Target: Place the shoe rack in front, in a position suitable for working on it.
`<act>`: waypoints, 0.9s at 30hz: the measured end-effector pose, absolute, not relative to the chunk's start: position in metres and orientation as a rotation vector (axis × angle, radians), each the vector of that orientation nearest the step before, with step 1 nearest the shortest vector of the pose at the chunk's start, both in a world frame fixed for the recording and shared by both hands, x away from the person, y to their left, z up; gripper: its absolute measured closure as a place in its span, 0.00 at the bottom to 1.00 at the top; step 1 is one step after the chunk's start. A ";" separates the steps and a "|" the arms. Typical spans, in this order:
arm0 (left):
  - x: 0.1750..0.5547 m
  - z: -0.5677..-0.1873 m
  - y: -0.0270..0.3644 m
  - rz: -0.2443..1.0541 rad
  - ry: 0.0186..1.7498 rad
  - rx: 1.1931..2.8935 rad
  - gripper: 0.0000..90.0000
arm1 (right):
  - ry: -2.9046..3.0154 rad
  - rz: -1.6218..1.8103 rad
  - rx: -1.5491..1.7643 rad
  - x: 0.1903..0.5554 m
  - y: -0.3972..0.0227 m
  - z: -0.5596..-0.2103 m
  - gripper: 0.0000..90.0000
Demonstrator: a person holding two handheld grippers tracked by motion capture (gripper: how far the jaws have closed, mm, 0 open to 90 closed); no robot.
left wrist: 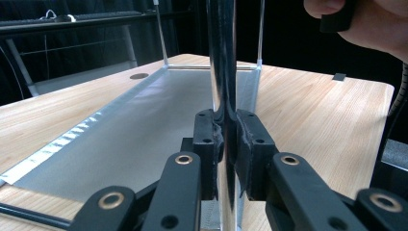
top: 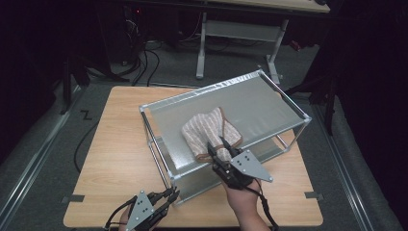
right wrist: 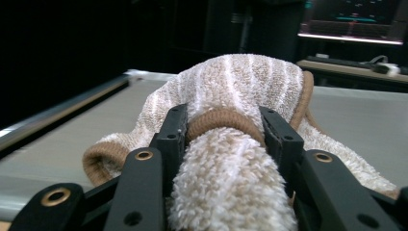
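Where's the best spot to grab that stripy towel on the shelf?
Probably the thick brown hem of the towel, at the edge nearest the person, coming in level from the front. The hem is rolled into a firm ridge there, and the right gripper already has it bunched between its jaws. The left gripper is shut on the rack's post.

Count: one striped towel [top: 210, 133], one metal rack [top: 159, 103] with two shelves, two hand-held grippers, left [top: 169, 196] and right [top: 219, 144], one bench [top: 115, 144].
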State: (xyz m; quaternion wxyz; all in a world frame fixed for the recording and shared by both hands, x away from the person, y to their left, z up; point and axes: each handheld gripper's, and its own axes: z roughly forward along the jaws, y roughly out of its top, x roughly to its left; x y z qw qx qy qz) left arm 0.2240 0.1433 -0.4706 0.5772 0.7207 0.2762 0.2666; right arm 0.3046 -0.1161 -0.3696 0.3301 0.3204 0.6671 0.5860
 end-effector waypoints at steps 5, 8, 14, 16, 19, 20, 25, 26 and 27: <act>0.224 -0.470 0.143 0.628 0.647 1.689 0.88 | 1.772 1.572 0.799 0.292 -0.095 -0.370 0.66; 0.223 -0.470 0.143 0.632 0.644 1.691 0.88 | 1.791 1.585 0.759 0.285 -0.084 -0.371 0.66; 0.223 -0.469 0.142 0.631 0.651 1.693 0.88 | 1.815 1.611 0.726 0.274 -0.072 -0.370 0.66; 0.224 -0.469 0.142 0.630 0.650 1.693 0.88 | 1.817 1.612 0.714 0.271 -0.071 -0.370 0.66; 0.223 -0.469 0.141 0.636 0.645 1.699 0.88 | 1.812 1.604 0.709 0.271 -0.072 -0.371 0.66; 0.223 -0.469 0.141 0.636 0.645 1.700 0.88 | 1.809 1.599 0.708 0.271 -0.074 -0.371 0.66; 0.223 -0.469 0.141 0.602 0.660 1.687 0.88 | 1.803 1.580 0.710 0.277 -0.084 -0.372 0.66; 0.223 -0.469 0.141 0.607 0.657 1.688 0.89 | 1.798 1.569 0.716 0.279 -0.088 -0.372 0.66; 0.223 -0.469 0.141 0.610 0.657 1.689 0.89 | 1.793 1.561 0.727 0.281 -0.092 -0.371 0.66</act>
